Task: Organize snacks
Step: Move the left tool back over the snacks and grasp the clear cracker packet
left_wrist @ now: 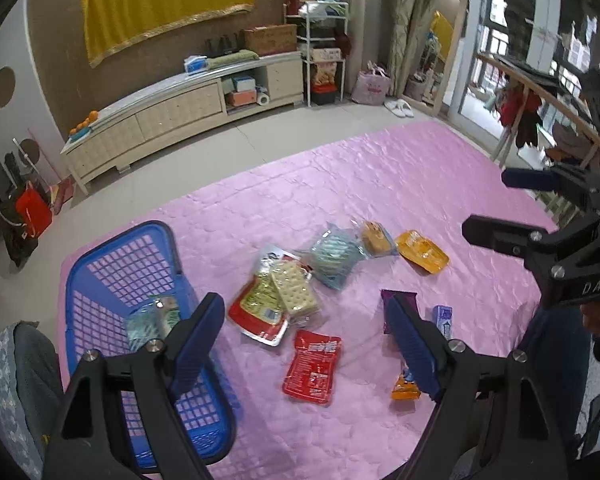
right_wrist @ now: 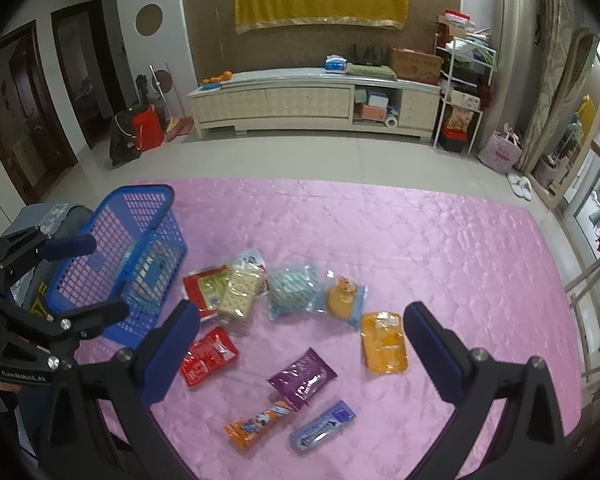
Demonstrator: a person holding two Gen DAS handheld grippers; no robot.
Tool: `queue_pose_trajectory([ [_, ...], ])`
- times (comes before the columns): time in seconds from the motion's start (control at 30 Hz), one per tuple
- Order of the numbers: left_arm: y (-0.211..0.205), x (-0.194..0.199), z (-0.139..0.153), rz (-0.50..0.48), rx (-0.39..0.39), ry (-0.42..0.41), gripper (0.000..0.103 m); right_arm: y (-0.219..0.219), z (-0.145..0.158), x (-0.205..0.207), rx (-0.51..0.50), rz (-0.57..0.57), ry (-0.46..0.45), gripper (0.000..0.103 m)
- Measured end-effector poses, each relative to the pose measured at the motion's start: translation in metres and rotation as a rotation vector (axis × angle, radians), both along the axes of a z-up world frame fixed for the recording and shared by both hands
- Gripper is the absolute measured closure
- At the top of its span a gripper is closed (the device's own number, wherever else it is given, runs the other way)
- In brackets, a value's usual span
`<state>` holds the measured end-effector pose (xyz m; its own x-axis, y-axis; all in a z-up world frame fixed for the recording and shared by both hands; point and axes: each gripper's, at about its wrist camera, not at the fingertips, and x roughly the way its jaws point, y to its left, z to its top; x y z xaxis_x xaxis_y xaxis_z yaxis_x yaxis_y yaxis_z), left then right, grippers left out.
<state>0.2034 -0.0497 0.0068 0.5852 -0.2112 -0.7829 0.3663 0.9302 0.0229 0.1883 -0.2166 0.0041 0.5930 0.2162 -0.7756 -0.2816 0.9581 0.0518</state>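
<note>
Snacks: we are seeing many of them lying on the pink blanket [right_wrist: 420,248], most of them outside the basket.
Basket: the blue basket [left_wrist: 100,264] is sitting at the left edge of the blanket, and we are seeing a pale green packet [left_wrist: 154,316] lying inside it.
Middle pile: a cracker pack [left_wrist: 294,290] is lying on top of a red and yellow bag [left_wrist: 256,312], with a light blue bag [left_wrist: 334,256] just beside them.
Far snacks: a cookie pack [right_wrist: 342,298] is lying next to the light blue bag, and a flat orange pack [right_wrist: 384,342] is lying near it.
Near snacks: a red packet [right_wrist: 206,356], a purple packet [right_wrist: 302,378], an orange tube [right_wrist: 260,422] and a small blue bar [right_wrist: 324,426] are lying close to us, and the purple packet is touching the orange tube.
Left gripper: our left gripper [left_wrist: 308,344] is hovering above the red packet with its jaws standing wide apart, and we are holding nothing in it.
Right gripper: our right gripper [right_wrist: 302,340] is hanging over the purple packet with its jaws spread wide, and nothing is sitting between them.
Two grippers: we are seeing each one from the other's camera, side by side.
</note>
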Motion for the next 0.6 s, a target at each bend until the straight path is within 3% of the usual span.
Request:
queue_pose_trajectory([
  [0.33,-0.037,0.022,-0.034,0.0,0.035,0.087,0.021,-0.033,-0.036,0.021,0.02,0.002,0.086,0.0],
  [0.6,-0.051,0.048,-0.078,0.064,0.068,0.173,0.021,-0.05,-0.081,0.047,-0.01,0.022,0.141,0.0],
])
